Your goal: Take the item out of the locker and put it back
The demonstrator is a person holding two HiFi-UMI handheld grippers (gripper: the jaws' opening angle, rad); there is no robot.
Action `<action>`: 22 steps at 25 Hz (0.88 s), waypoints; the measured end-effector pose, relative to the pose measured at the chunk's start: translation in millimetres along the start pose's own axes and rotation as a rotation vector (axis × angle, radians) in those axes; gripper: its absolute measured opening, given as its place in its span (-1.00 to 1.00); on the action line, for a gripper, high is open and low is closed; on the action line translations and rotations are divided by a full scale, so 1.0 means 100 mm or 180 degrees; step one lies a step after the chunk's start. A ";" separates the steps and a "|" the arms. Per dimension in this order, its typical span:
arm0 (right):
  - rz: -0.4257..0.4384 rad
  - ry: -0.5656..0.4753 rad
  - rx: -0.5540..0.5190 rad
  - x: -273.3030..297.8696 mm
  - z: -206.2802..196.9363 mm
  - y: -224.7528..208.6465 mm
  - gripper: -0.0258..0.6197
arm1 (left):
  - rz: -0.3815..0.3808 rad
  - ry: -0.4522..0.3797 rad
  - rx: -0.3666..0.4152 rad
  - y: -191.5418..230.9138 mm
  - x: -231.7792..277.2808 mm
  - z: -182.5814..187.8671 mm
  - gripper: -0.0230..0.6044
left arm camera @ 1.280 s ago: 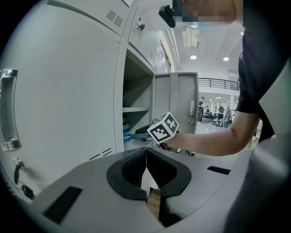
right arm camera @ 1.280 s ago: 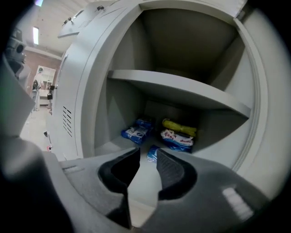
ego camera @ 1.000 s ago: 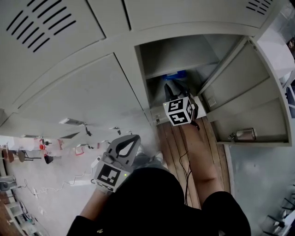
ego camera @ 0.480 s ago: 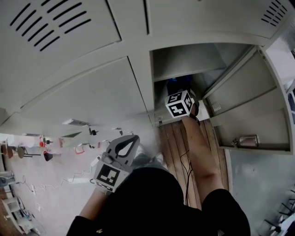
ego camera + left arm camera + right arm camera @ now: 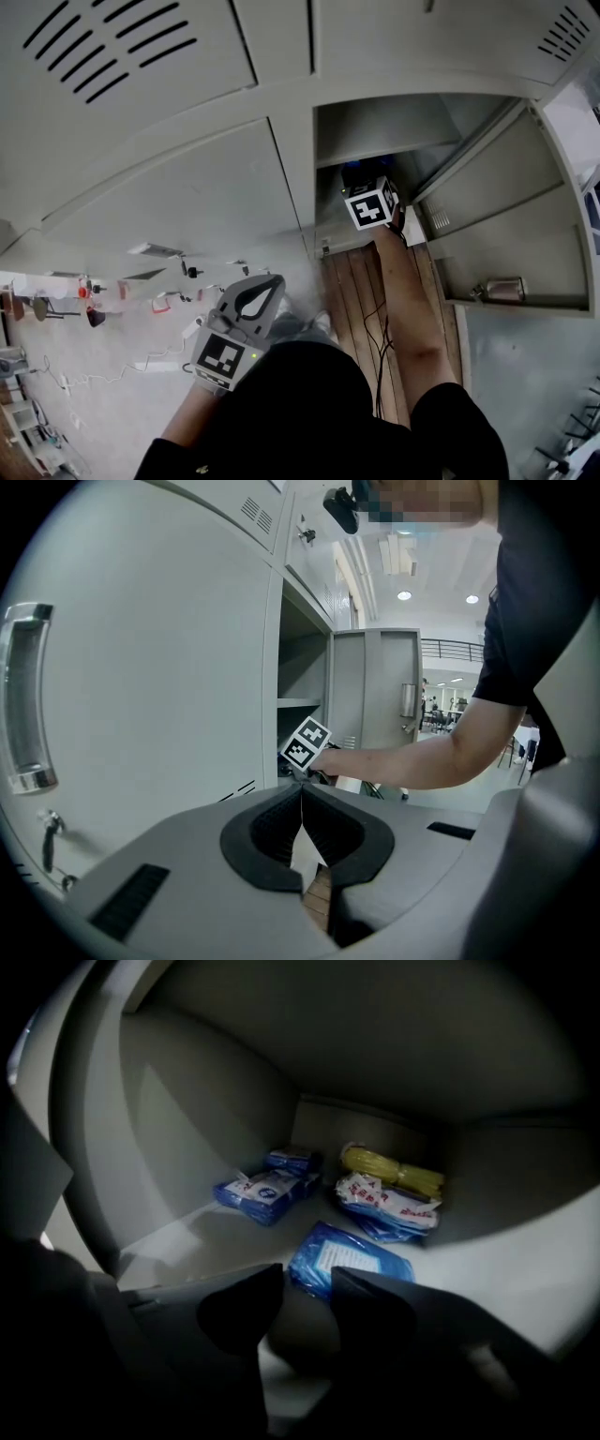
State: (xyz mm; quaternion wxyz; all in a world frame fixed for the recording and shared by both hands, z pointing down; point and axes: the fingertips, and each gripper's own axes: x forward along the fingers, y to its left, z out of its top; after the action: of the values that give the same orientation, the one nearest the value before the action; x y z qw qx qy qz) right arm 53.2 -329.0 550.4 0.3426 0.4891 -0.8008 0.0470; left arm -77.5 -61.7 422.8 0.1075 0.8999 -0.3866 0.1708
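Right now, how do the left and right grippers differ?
The left gripper has its fingers together and waits outside the locker. The right gripper has its fingers apart and reaches inside the locker, just short of a blue packet. Both hold nothing.

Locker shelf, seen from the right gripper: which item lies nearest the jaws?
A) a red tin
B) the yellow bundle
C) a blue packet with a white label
C: the blue packet lies just beyond the open right gripper; the yellow bundle sits at the back.
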 end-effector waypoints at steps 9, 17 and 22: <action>0.0060 0.0033 -0.0124 0.01 0.00 0.03 -0.62 | -0.0006 -0.0015 -0.0022 -0.02 -0.01 -0.01 -0.91; -0.0009 0.0060 -0.0365 -0.04 -0.03 0.09 -0.81 | 0.0008 -0.0039 -0.0023 -0.04 -0.03 -0.01 -0.91; 0.0051 0.0096 -0.0448 -0.12 -0.10 0.19 -0.85 | 0.0000 -0.0049 -0.0034 -0.06 -0.03 -0.01 -0.91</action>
State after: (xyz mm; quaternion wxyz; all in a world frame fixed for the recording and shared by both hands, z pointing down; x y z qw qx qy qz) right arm 46.1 -305.9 555.2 0.3877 0.4567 -0.8007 0.0008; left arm -75.0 -54.9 422.4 0.1094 0.9006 -0.3884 0.1619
